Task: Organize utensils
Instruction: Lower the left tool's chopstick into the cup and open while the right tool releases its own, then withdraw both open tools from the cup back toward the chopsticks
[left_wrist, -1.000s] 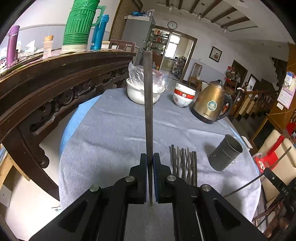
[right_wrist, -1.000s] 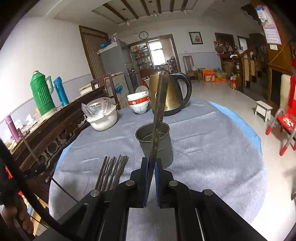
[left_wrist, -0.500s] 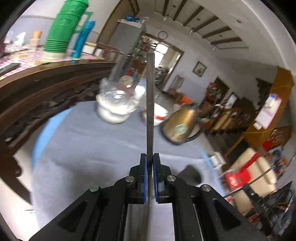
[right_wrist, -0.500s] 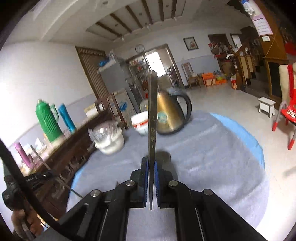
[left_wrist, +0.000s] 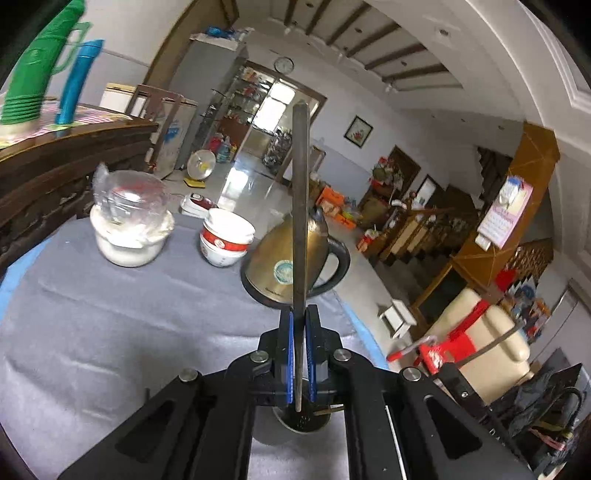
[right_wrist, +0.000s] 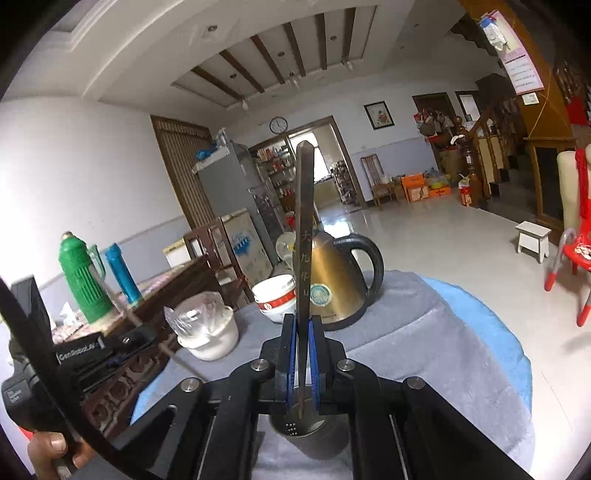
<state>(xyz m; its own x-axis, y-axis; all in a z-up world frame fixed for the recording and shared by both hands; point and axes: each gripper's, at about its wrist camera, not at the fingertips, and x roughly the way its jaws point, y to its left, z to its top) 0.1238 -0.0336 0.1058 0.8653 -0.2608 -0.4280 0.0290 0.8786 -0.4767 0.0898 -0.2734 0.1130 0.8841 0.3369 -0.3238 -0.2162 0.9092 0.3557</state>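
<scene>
My left gripper (left_wrist: 298, 332) is shut on a dark chopstick (left_wrist: 300, 206) that stands upright between its blue pads. The stick's lower tip hangs just above the mouth of the grey holder cup (left_wrist: 300, 424), which shows between the gripper's arms. My right gripper (right_wrist: 303, 332) is shut on another dark chopstick (right_wrist: 304, 236), printed with pale characters. This one also stands upright, its lower end over the open grey cup (right_wrist: 308, 437) below the jaws. The other chopsticks on the table are out of view.
On the grey tablecloth (left_wrist: 110, 332) stand a brass kettle (left_wrist: 275, 266), stacked red-and-white bowls (left_wrist: 225, 240) and a white bowl under a plastic bag (left_wrist: 129, 229). A dark carved sideboard (left_wrist: 55, 162) bears green and blue flasks. A hand (right_wrist: 51, 454) grips the left device.
Both grippers rose with their chopsticks and swung over the grey cup. The bundle of chopsticks on the cloth dropped out of both views, and the cup now sits right below each gripper.
</scene>
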